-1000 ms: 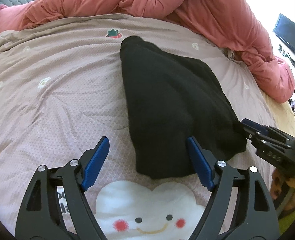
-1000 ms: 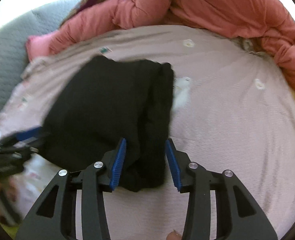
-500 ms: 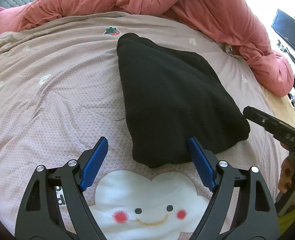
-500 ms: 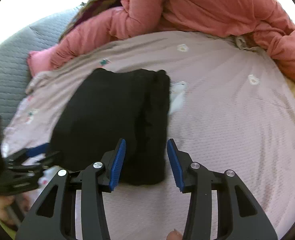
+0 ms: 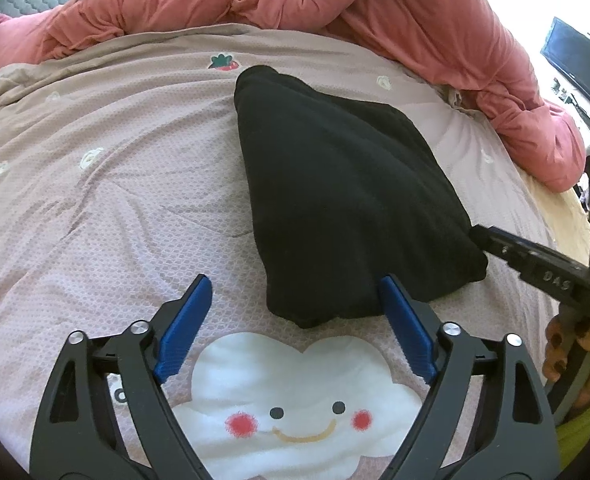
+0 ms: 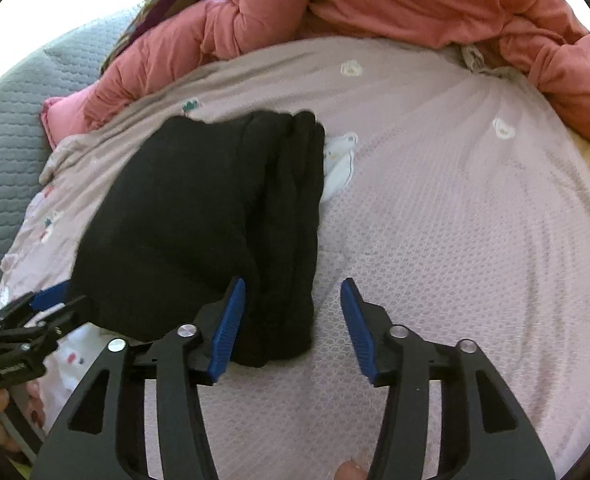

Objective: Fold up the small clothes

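Observation:
A black garment [image 5: 343, 200] lies folded into a flat wedge on the mauve bedspread [image 5: 115, 200]. My left gripper [image 5: 295, 280] hovers at its near corner. Its jaws are opening wide, and the corner's tip lies between the blue pads without being pressed. In the right wrist view the garment [image 6: 199, 220] shows a stacked folded edge on its right side. My right gripper [image 6: 293, 284] straddles that edge's near end. Its jaws are opening and the right pad stands clear of the cloth. Each gripper shows in the other's view: the right gripper [image 5: 495, 240] and the left gripper [image 6: 35, 312].
A pink duvet [image 5: 375, 8] is heaped along the far side of the bed. A grey quilted panel [image 6: 7, 120] rises at the left and a dark screen [image 5: 579, 60] stands at the far right. A white cloud face [image 5: 295, 400] is printed under my left gripper. A hand [image 5: 567, 352] holds the right gripper.
The right gripper's jaws have spread apart and let go of the garment's folded edge. The left jaws have widened a little. The garment has settled flat on the bed.

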`<state>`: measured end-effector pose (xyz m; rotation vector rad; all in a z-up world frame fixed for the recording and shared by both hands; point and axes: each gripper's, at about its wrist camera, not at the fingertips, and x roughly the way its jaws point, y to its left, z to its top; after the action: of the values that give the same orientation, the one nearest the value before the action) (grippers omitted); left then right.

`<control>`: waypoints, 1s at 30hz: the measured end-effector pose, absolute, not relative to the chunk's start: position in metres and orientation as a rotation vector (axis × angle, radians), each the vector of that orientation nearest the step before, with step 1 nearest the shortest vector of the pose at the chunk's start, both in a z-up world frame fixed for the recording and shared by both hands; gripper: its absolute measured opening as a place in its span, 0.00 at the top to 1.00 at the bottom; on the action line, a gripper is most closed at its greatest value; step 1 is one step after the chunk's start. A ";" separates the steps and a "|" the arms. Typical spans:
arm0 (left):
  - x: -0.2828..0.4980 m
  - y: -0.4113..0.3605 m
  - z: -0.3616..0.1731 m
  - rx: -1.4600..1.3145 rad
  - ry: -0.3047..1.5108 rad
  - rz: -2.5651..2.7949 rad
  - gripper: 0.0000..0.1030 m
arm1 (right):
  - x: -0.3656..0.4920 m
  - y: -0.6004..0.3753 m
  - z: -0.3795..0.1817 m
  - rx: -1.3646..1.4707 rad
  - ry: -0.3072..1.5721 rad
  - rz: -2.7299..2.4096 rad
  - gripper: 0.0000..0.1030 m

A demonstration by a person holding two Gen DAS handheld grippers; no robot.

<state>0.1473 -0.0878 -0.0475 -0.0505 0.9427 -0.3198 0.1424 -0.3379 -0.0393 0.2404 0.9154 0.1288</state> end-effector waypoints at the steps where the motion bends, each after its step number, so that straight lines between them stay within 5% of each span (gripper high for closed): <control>1: 0.147 -0.088 -0.046 -0.047 0.942 -0.320 0.20 | 0.141 -0.339 -0.037 0.241 0.910 0.127 0.42; 10: 0.142 -0.085 -0.035 -0.038 0.921 -0.326 0.10 | 0.115 -0.346 -0.003 0.221 0.799 0.086 0.09; 30: 0.100 -0.072 0.015 0.008 0.777 -0.315 0.09 | 0.059 -0.321 0.052 0.127 0.636 0.086 0.04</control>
<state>0.0998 -0.0715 0.0149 0.0080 0.7774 -0.3153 0.0593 -0.3215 0.0518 0.1274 0.6358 0.0856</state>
